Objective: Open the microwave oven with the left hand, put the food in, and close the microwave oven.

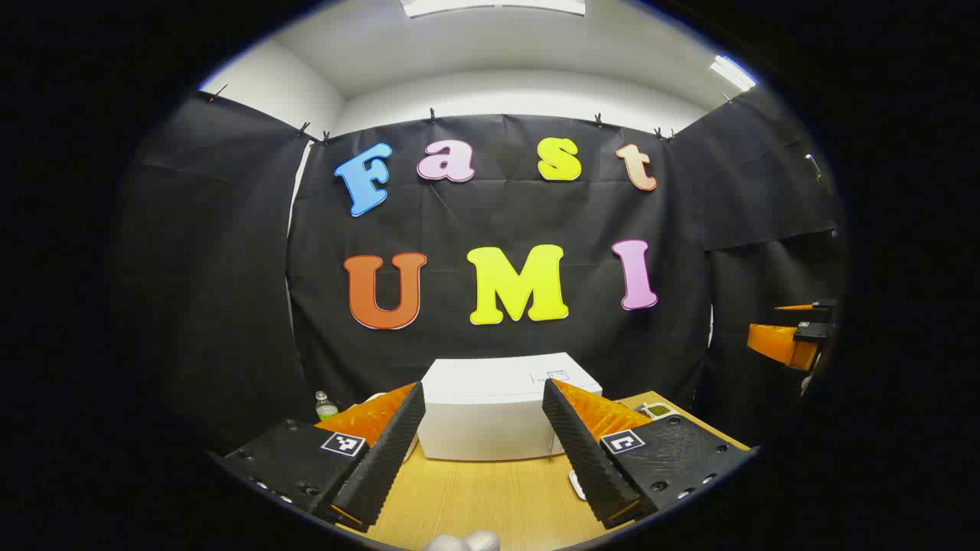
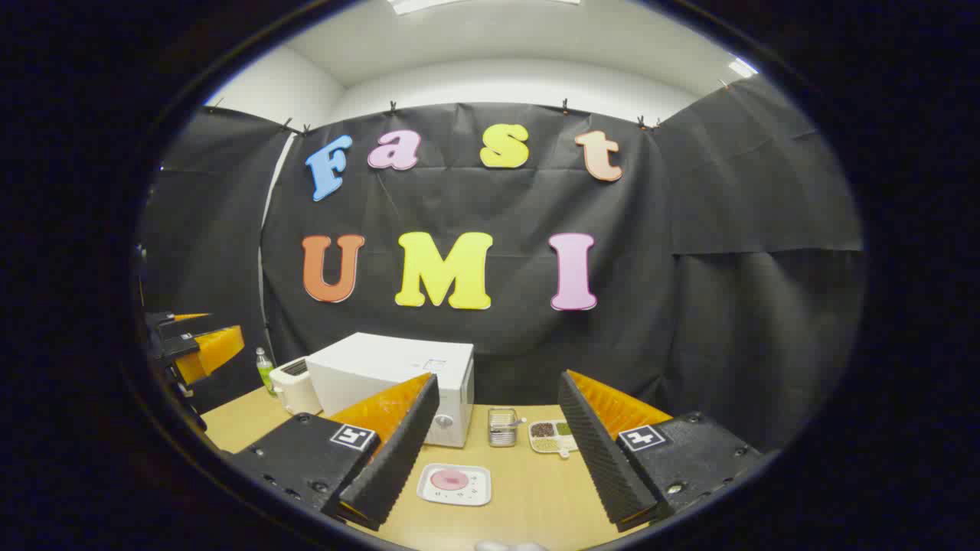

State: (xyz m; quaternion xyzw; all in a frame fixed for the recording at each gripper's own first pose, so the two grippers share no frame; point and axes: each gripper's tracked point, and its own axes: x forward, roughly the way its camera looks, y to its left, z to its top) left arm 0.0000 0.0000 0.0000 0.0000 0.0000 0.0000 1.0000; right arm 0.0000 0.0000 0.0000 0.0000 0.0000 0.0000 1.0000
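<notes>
Wide-open and empty, the left gripper (image 1: 481,444) faced the closed white box-shaped microwave oven (image 1: 498,417) straight ahead, apart; the right gripper (image 2: 498,444), also spread empty, hung above the pink food on its white square plate (image 2: 454,484).

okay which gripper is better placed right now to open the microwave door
Left. The left gripper is open and faces the microwave squarely; the right gripper points past its side, toward the plate.
</notes>
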